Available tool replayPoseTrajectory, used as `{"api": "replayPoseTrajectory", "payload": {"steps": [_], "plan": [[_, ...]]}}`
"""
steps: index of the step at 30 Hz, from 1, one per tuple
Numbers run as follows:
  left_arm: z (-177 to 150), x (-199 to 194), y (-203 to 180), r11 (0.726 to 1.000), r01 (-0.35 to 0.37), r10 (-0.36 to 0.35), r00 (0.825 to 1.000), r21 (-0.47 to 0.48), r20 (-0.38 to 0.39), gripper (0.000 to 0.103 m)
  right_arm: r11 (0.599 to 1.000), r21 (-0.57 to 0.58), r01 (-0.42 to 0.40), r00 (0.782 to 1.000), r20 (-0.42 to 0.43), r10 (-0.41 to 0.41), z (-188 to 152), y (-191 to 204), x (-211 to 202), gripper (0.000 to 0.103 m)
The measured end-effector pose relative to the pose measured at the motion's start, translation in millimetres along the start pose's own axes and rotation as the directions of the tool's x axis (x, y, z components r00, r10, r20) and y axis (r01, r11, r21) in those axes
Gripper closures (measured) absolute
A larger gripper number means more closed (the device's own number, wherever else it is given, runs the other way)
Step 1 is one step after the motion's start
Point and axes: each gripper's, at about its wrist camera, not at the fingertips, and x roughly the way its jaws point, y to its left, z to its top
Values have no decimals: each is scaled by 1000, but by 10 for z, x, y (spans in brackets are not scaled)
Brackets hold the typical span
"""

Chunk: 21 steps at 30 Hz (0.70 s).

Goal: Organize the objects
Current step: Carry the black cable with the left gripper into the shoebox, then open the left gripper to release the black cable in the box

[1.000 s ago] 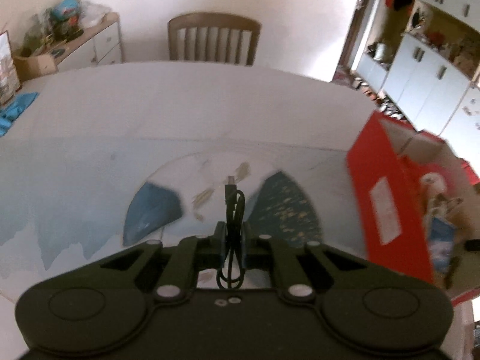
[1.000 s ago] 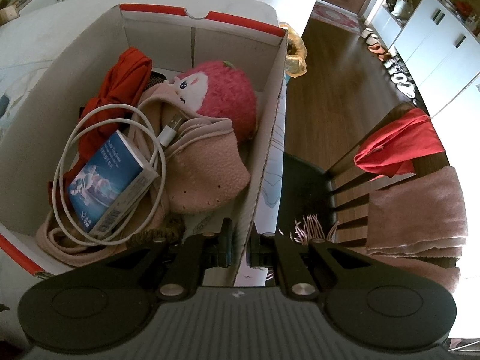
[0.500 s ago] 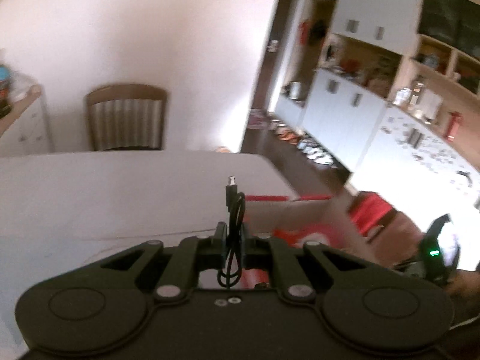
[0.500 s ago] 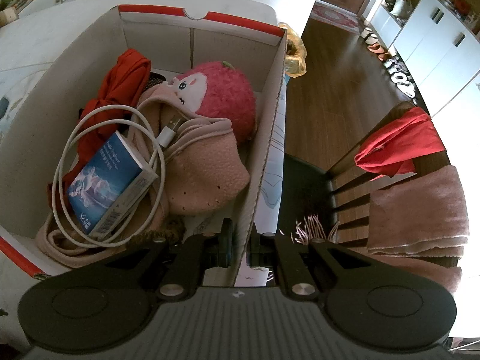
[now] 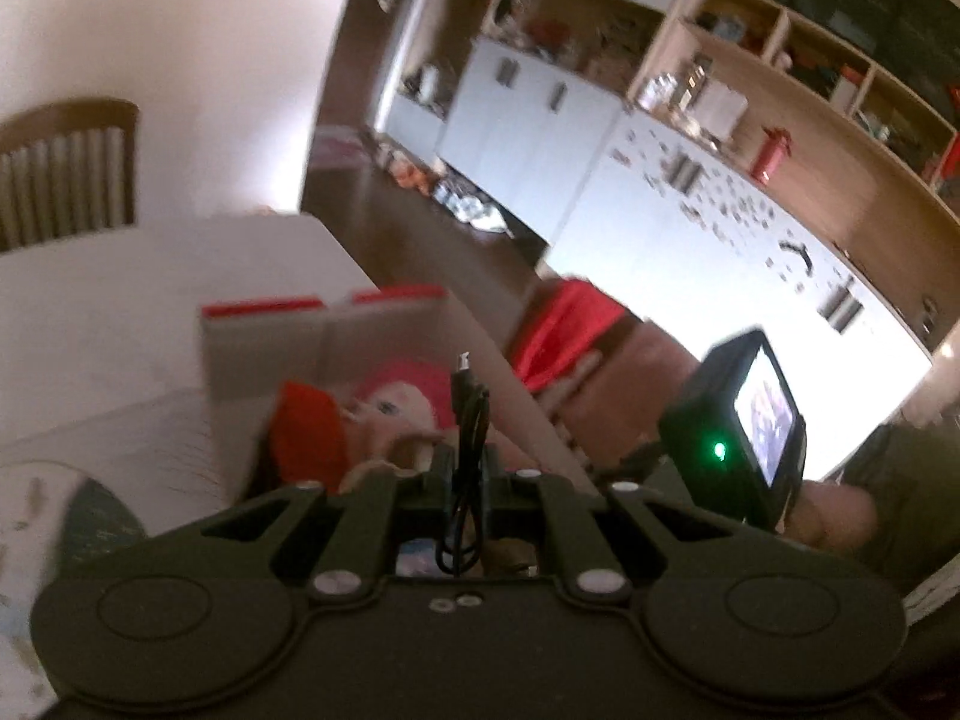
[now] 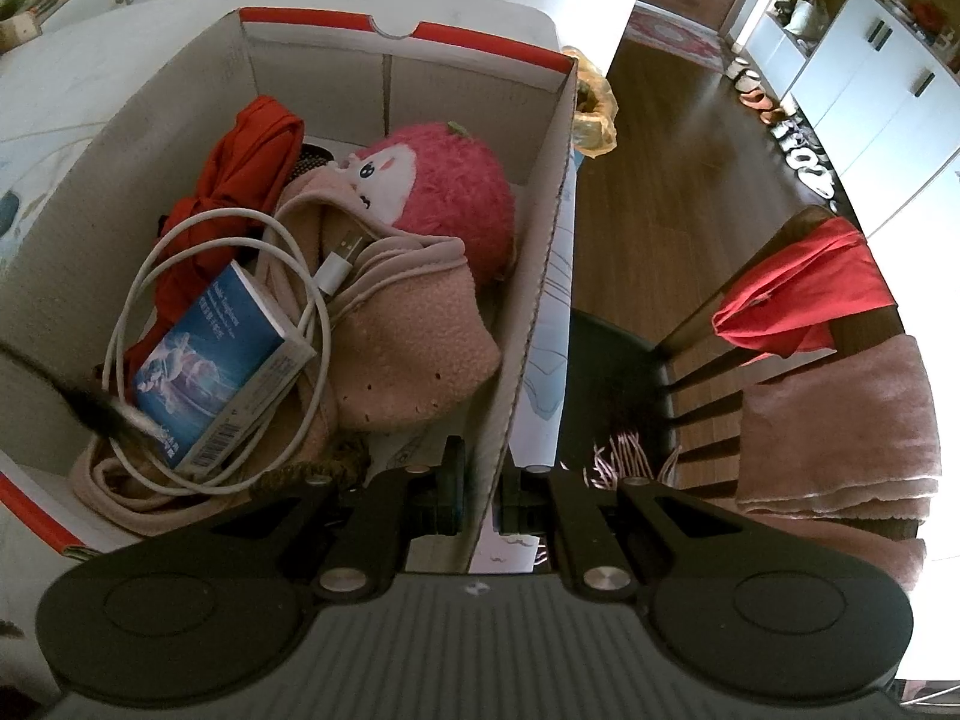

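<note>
Left claw [image 5: 467, 468] clenched on a thin black looped cable [image 5: 465, 420], plug end up, above the cardboard box [image 6: 540, 276] on the surface [image 5: 120, 276]. Right claw [image 6: 480, 480] pinches the box's right wall. Only the right view shows the contents clearly: fuzzy pink plush [image 6: 444, 192], white cable [image 6: 240, 312], blue carton [image 6: 222, 360], red cloth [image 6: 252, 168].

Right gripper [image 6: 478, 489] clamps box wall [image 6: 528, 324]; blurred dark cable, perhaps [image 6: 99, 408].
</note>
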Motion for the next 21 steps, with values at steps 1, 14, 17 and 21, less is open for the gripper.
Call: {"api": "replayPoseTrajectory", "payload": {"steps": [1,14,17,21], "plan": [[-16,61,-31,1000,7,-7,1000,3,-16,97,1000,0,-1,1000,0,1,1,-2,0,95],[-226,776,-53,999,33,-27,985,33,-168,97,1000,-28,-12,1000,9,12,-15,-10,1,95],[-239,882,-65,998,29,-18,982,55,-189,98,1000,-28,-13,1000,9,14,-16,-8,-3,95],[-279,989,-90,996,19,0,975,86,-221,98,1000,-25,-18,1000,8,18,-16,-11,-16,95]]}}
